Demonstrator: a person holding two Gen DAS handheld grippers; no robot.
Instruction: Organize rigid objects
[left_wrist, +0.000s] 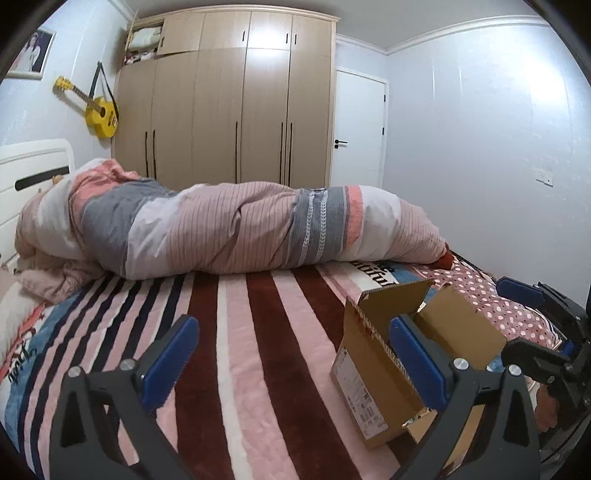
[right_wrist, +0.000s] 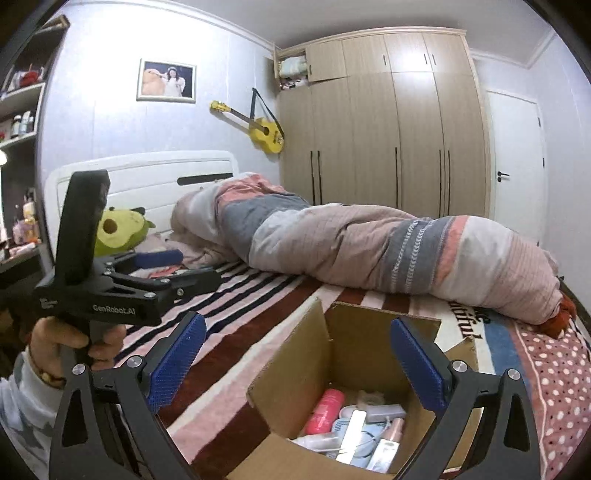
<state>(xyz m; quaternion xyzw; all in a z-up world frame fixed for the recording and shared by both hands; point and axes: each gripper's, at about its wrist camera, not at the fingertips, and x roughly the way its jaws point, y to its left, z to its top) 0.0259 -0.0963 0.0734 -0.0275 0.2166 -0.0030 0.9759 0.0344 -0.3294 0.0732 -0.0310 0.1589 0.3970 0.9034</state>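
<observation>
We see an open brown cardboard box (right_wrist: 295, 373) sitting on the pink-and-maroon striped blanket (left_wrist: 236, 332), flaps up, holding a pink bottle (right_wrist: 327, 410), pale tubes and a silvery flat piece. Our right gripper (right_wrist: 295, 365) hovers above it, jaws wide, empty. Our left gripper (left_wrist: 295, 362) is spread wide too, holding nothing, just beside the box.

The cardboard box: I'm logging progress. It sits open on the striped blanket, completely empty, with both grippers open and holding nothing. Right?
Not quite. The cardboard box is not empty: the right wrist view shows a pink bottle and other small items inside. The rest holds: it sits open on the striped blanket, and both grippers are open, holding nothing.
</observation>
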